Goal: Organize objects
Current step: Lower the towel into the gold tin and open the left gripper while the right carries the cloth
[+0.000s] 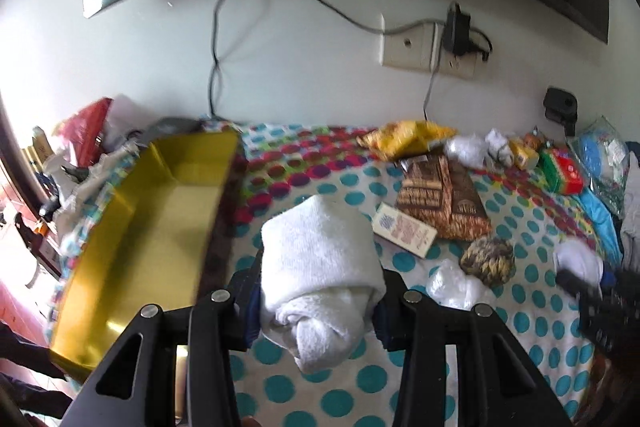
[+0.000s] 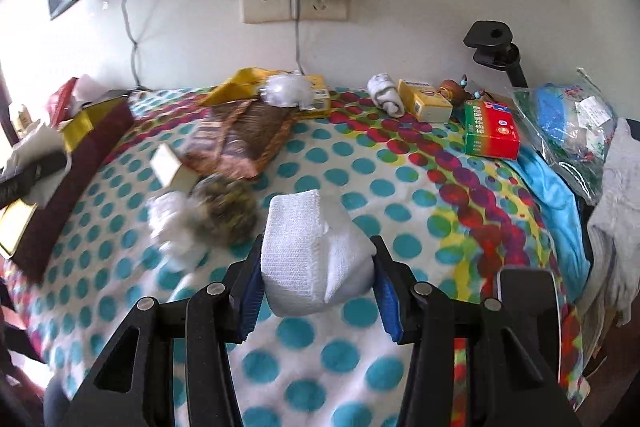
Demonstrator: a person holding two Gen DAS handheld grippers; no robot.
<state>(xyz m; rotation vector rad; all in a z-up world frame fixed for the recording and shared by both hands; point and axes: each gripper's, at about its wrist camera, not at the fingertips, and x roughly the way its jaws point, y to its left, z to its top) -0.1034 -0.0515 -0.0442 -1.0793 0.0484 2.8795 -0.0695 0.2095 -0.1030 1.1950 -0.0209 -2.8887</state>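
Observation:
My left gripper (image 1: 318,297) is shut on a rolled white towel (image 1: 320,267) and holds it above the dotted blanket (image 1: 360,379), just right of an open gold-lined box (image 1: 152,227). My right gripper (image 2: 318,287) is shut on a folded white sock (image 2: 308,251) above the blanket (image 2: 340,347). The box (image 2: 80,147) shows at the left in the right wrist view, with the other gripper (image 2: 28,175) over it.
On the blanket lie a brown woven bag (image 1: 440,199), a small cream box (image 1: 404,233), a brown-yellow sock ball (image 1: 488,261), white bundles (image 1: 452,287), a green-red box (image 2: 492,129), yellow boxes (image 2: 424,99) and a plastic bag (image 2: 568,119). Clutter is piled at the left (image 1: 88,147).

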